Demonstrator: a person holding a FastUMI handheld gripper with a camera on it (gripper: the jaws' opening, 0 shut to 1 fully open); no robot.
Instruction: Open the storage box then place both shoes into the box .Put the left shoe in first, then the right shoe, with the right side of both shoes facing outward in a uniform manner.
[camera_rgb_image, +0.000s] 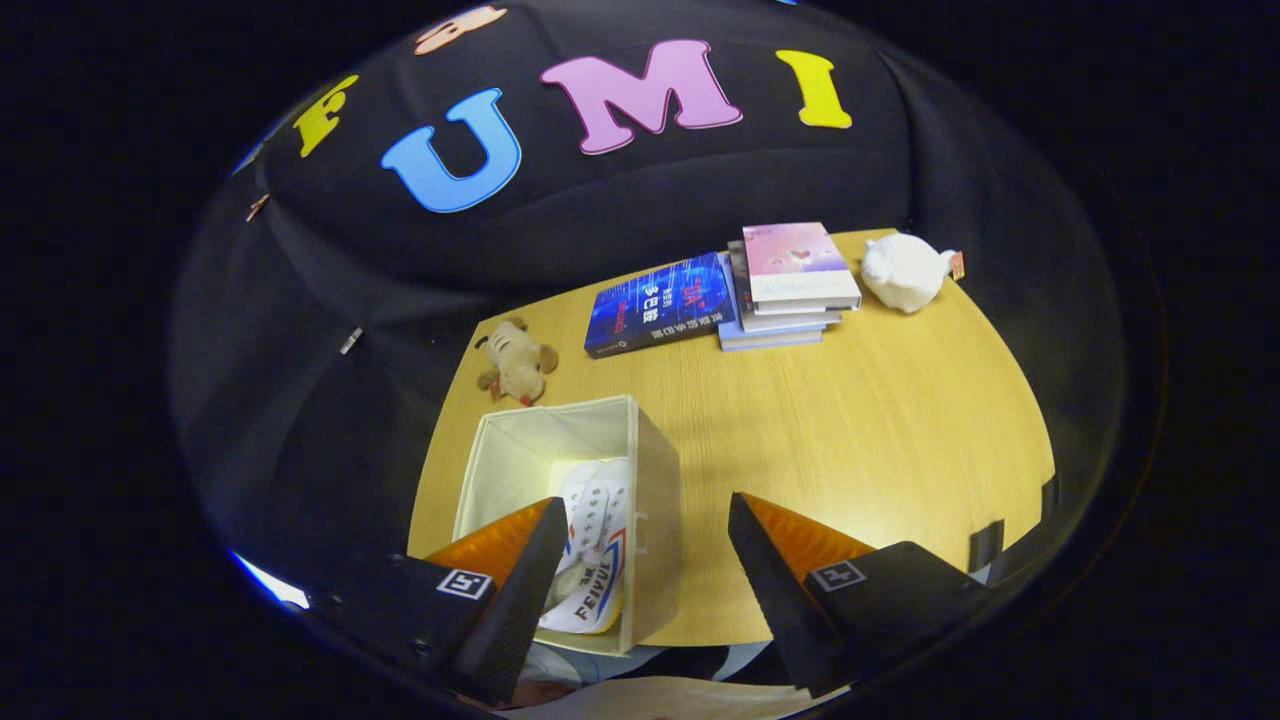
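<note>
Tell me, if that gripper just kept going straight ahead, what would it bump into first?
Probably the bare wooden table. The open gripper points down at it, with the storage box and its shoes just beside the left finger. Depth is hard to judge.

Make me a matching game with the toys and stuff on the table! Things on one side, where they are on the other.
Things:
1. shoes
2. brown toy
3. white toy
4. pink book

Places:
A. on top of the book stack
B. inside the box, between the open fingers
C. beside the stack, at the table's far edge
D. just beyond the box

Pairs: 1-B, 2-D, 3-C, 4-A
</note>
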